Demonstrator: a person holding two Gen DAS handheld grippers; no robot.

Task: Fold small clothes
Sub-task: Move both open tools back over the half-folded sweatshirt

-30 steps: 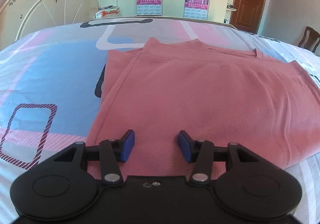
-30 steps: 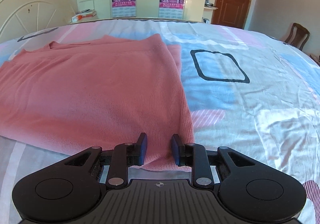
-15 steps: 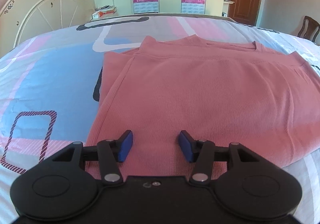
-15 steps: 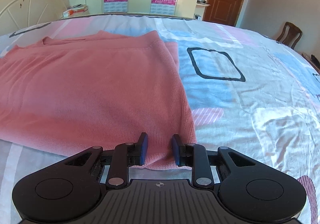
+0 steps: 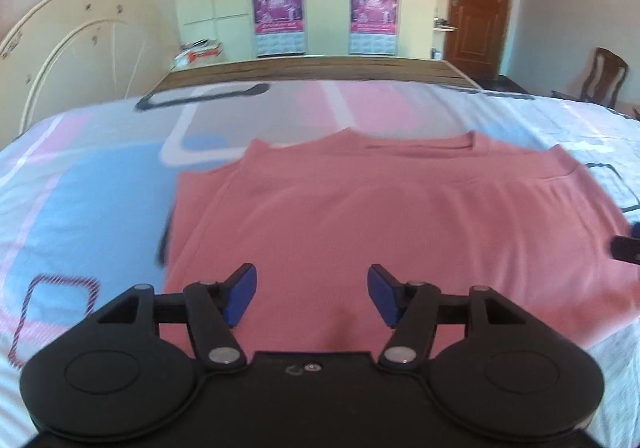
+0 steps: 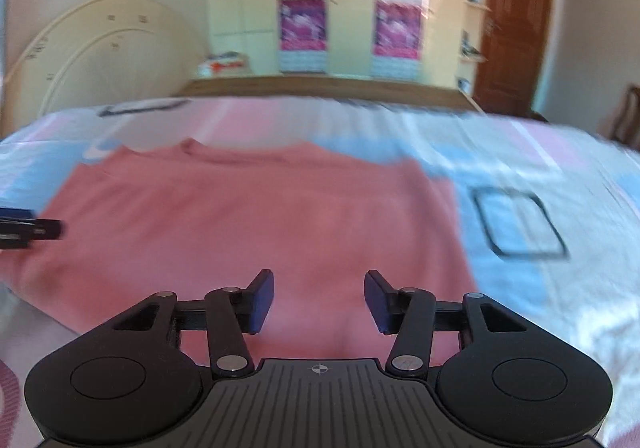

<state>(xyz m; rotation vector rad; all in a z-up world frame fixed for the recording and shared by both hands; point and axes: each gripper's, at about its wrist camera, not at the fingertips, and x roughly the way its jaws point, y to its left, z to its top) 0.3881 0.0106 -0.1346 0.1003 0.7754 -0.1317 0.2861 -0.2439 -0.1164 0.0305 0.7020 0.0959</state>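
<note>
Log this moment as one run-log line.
stage: fold laid | pink shirt: flat on bed | left gripper: opening, empty | right gripper: opening, empty

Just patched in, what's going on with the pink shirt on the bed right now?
A person is folding a pink top on a patterned bedspread, one handheld gripper in each hand. The top lies flat, its sides already folded in and its neckline at the far edge. Both the left gripper and the right gripper are opening above its near edge, with nothing pinched between their blue pads. Neither holds the cloth at this moment.
</note>
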